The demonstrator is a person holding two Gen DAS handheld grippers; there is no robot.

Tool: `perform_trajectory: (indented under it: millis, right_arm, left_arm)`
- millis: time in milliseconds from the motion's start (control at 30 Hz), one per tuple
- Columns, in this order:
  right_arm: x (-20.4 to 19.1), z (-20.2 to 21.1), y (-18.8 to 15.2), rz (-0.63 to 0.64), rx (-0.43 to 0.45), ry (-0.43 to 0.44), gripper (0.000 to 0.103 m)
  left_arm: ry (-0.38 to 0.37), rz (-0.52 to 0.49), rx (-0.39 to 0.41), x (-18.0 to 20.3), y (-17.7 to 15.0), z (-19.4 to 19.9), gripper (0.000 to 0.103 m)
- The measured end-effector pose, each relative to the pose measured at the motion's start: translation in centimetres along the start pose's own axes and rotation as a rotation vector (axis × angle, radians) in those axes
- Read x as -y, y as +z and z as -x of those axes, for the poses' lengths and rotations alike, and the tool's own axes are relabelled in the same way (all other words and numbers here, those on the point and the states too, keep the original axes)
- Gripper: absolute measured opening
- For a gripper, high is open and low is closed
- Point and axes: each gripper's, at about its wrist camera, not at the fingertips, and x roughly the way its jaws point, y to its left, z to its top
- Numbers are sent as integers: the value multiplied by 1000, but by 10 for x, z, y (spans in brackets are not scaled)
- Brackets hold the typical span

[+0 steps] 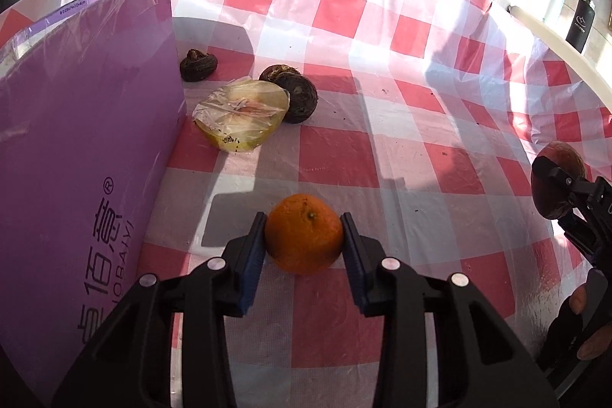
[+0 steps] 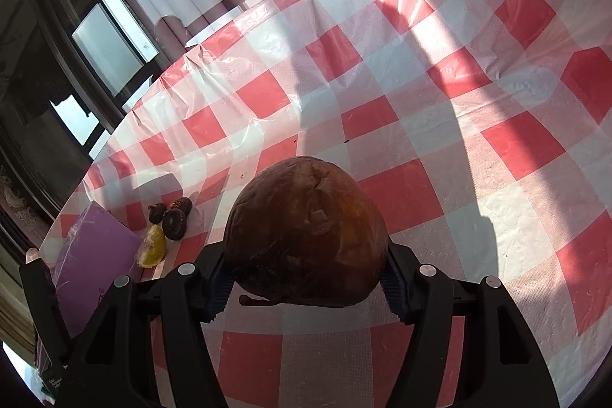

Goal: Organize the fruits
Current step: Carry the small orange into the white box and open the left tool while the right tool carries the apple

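My left gripper (image 1: 304, 236) is shut on an orange (image 1: 304, 234) just above the red-and-white checked tablecloth (image 1: 382, 140). My right gripper (image 2: 306, 278) is shut on a large brown wrinkled fruit (image 2: 306, 232) and holds it above the cloth; it also shows at the right edge of the left wrist view (image 1: 556, 178). A cut yellow fruit wrapped in plastic film (image 1: 241, 115) lies beside two dark brown round fruits (image 1: 298, 94) (image 1: 198, 64) next to a purple board (image 1: 76, 159).
The purple board (image 2: 91, 247) stands upright at the table's left side. The yellow piece (image 2: 153, 247) and dark fruits (image 2: 174, 222) sit against it. A black bottle (image 1: 581, 25) stands beyond the table's far right edge. Windows lie behind the table.
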Motion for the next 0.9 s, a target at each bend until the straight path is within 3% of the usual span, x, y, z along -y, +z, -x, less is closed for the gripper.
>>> perform_trajectory:
  millis: [167,300,400,500,600,733,900]
  right_arm:
    - [1,8,0,-12,30,-13,63]
    - [-1,28,-11,-41,67,4,63]
    - [-10,54,-33,-79,111,71,63]
    - [-25,80,-59,-112,165,202,63]
    - [-57,97,-73,-46,183,301,63]
    - [-105,109,-78,54,181,379,63]
    - [-171,112,-87,211,141,448,63]
  left_arm:
    - [-98,66,73,-12,-9,24,38]
    - [-184,38,166,-4,-29,79,38]
    - [-193,-15,267,-5,-43,128,38]
    - [-219,-3,352,-24,-54,171,38]
    - [-157,-12,437,-39,-60,206,38]
    - [-183,69,463,-74,-58,227,38]
    - [-113,136,475,-115,-56,233,38]
